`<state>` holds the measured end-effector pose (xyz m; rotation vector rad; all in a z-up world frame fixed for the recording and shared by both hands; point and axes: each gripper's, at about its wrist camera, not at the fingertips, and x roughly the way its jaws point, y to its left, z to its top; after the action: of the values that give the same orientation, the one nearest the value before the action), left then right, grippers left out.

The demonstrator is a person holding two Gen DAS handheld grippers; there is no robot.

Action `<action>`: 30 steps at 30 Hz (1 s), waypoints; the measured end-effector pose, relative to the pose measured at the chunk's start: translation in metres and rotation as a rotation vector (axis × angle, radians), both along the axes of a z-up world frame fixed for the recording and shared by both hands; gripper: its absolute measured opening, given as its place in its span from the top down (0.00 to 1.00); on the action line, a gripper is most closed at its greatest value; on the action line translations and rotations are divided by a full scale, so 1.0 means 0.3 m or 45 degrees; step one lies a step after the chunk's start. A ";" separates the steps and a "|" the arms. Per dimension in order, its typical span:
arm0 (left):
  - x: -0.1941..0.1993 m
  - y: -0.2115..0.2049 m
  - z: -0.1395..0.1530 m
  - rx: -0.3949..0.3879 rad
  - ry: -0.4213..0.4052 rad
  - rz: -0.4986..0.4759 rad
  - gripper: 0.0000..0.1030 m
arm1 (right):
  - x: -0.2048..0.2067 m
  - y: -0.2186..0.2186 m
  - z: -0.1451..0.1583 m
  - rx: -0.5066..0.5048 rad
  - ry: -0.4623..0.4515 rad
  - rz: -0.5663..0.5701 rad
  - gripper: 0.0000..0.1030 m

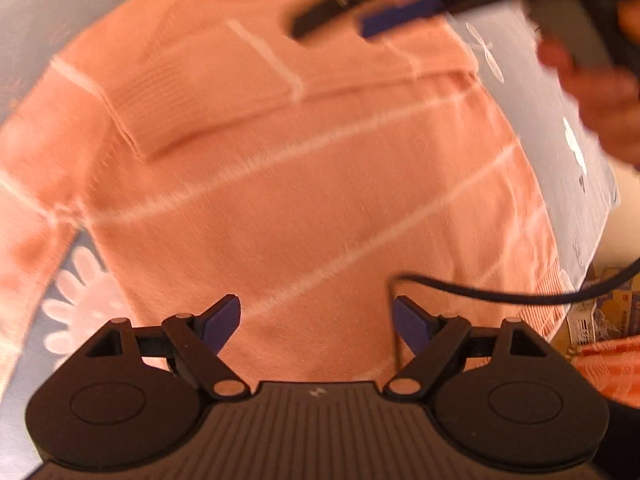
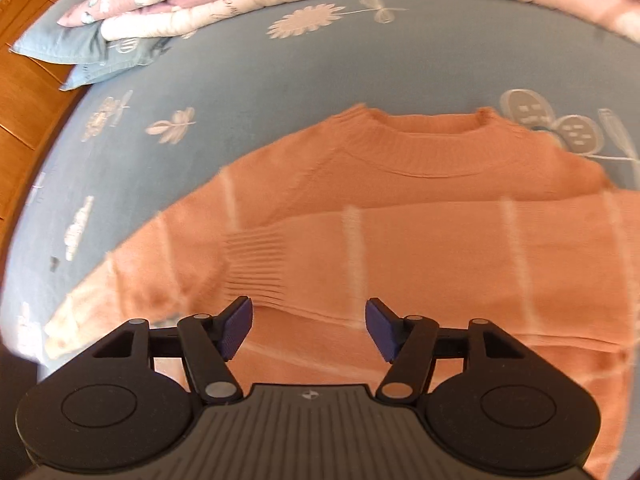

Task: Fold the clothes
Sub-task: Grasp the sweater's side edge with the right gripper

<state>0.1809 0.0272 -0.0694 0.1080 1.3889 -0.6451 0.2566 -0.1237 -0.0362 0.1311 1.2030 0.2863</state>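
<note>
An orange sweater [image 1: 304,184] with thin white stripes lies flat on a blue flowered bedsheet [image 2: 248,72]. One sleeve [image 2: 400,252] is folded across its chest, the ribbed cuff [image 2: 256,268] ending near the middle. The other sleeve [image 2: 92,304] stretches out to the left. My left gripper [image 1: 316,324] hovers open over the sweater's lower body, nothing between its fingers. My right gripper [image 2: 308,330] is open just above the folded sleeve, below the cuff. In the left wrist view the right gripper [image 1: 360,16] appears blurred at the top, over the collar area, held by a hand [image 1: 592,88].
Folded quilts and pillows [image 2: 168,12] are stacked at the head of the bed. A wooden headboard [image 2: 28,92] runs along the left. A black cable [image 1: 520,294] crosses above the sweater's hem. Boxes and clutter [image 1: 600,316] sit beyond the bed's right edge.
</note>
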 end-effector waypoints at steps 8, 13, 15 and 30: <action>0.322 -0.153 0.050 -0.104 -0.258 0.046 0.19 | -0.115 -0.299 -0.098 -0.145 -0.034 -0.232 0.78; 0.434 -0.391 -0.075 -0.145 -0.291 -0.022 0.19 | -0.124 -0.545 -0.098 -0.126 -0.138 -0.445 0.89; 0.485 -0.382 -0.143 -0.055 -0.269 0.020 0.19 | -0.091 -0.633 -0.110 -0.059 -0.185 -0.487 0.89; 0.414 -0.501 -0.122 0.082 -0.310 0.035 0.19 | -0.004 -0.859 -0.166 0.171 -0.261 -0.464 0.91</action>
<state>0.3052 -0.1233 -0.1061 0.2117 1.1742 -0.5451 0.2554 -0.3815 -0.0861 0.4227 0.9356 0.0579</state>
